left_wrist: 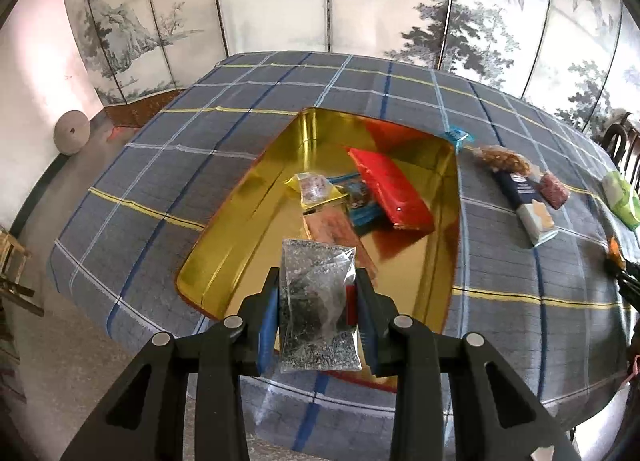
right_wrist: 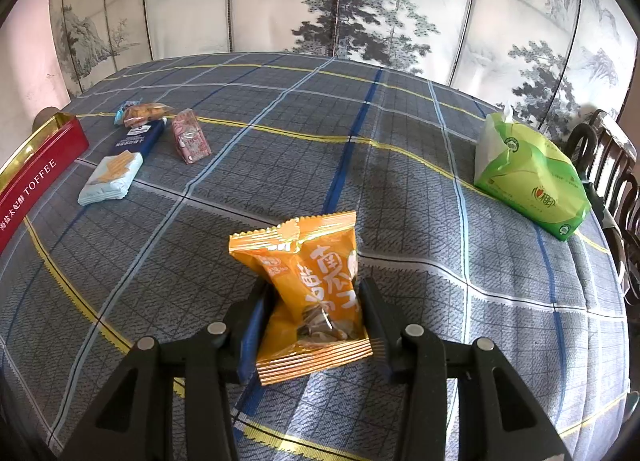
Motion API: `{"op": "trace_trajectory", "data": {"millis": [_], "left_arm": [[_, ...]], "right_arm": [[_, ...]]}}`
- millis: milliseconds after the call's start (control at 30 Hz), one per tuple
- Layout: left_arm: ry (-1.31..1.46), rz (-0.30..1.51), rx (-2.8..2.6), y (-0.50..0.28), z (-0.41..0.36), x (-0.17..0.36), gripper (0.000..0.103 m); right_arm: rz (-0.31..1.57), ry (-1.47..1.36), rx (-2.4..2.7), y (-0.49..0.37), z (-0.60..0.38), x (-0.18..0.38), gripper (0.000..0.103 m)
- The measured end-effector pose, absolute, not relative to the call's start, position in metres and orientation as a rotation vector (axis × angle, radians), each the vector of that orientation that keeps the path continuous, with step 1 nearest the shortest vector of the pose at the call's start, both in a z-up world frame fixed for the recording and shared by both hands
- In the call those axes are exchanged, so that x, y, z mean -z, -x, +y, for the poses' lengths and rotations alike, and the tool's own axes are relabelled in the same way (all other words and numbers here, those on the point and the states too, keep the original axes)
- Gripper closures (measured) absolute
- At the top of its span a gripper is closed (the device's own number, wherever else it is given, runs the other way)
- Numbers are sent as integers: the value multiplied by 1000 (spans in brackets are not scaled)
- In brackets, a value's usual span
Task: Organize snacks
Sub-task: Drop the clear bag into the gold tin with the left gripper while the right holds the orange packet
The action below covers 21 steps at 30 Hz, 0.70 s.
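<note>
My left gripper (left_wrist: 318,301) is shut on a clear packet of dark seeds (left_wrist: 318,305) and holds it above the near end of an open gold tin (left_wrist: 240,229). Inside the tin lie a red packet (left_wrist: 390,191), a small yellow-edged packet (left_wrist: 316,189), a blue packet (left_wrist: 362,213) and a pink one (left_wrist: 336,231). My right gripper (right_wrist: 316,313) is shut on an orange sunflower-seed packet (right_wrist: 312,293) just above the plaid tablecloth. The tin's red side marked TOFFEE (right_wrist: 36,181) shows at the left of the right wrist view.
Loose snacks lie right of the tin: a peanut bag (right_wrist: 146,112), a dark blue bar (right_wrist: 138,141), a pale blue cracker pack (right_wrist: 110,179), a pink packet (right_wrist: 190,141). A green tissue pack (right_wrist: 528,177) sits far right. Dark chairs (right_wrist: 612,181) and a painted screen (right_wrist: 320,1) border the table.
</note>
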<state>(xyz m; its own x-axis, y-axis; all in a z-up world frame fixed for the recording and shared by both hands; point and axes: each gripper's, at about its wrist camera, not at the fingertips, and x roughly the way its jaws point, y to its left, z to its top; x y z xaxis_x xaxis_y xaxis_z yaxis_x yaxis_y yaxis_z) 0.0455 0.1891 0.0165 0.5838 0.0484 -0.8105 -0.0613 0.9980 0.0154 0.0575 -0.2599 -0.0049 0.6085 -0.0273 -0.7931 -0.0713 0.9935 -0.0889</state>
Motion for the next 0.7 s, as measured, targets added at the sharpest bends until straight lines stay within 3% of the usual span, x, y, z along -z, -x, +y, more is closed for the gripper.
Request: {"op": "trace_trajectory", "data": {"millis": [700], "left_arm": [[-22,950,-90,-66,195,-4,72]], "right_arm": [[916,117,-23,-57,-262,4,58]]}}
